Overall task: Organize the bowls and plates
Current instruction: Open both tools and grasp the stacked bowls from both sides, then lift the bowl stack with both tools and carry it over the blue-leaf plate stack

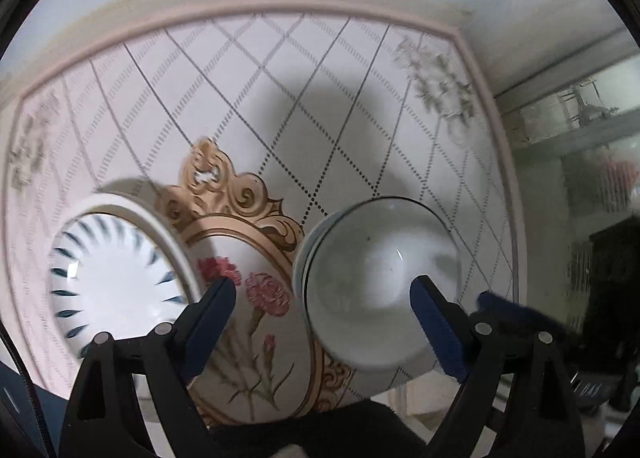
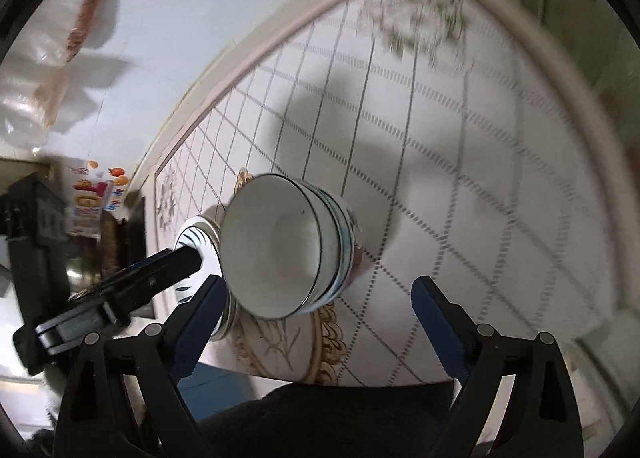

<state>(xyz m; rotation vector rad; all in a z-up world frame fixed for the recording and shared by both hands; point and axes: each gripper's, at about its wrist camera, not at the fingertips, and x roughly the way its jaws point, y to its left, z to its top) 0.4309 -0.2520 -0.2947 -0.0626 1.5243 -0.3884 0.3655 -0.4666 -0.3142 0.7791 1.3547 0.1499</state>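
A nested stack of white bowls [image 1: 360, 278] with blue outer bands stands on the patterned tablecloth. Left of it lies a stack of white plates [image 1: 116, 282] with dark blue strokes. My left gripper [image 1: 326, 322] hangs open above both. Its left finger is over the plates' edge and its right finger over the top bowl's mouth, with neither pad pressing. In the right wrist view the bowls [image 2: 280, 246] sit just ahead of my open right gripper [image 2: 320, 326], near its left finger. The plates [image 2: 200, 238] lie behind, partly hidden by the left gripper [image 2: 160, 270].
The tablecloth [image 1: 320, 106] has a diamond lattice and a gold-framed flower medallion [image 1: 256, 298] under the dishes. A glass cabinet [image 1: 580, 130] stands beyond the table's right edge. Plastic bags [image 2: 48, 70] hang on the wall. Dark clothing [image 2: 340, 418] fills the bottom.
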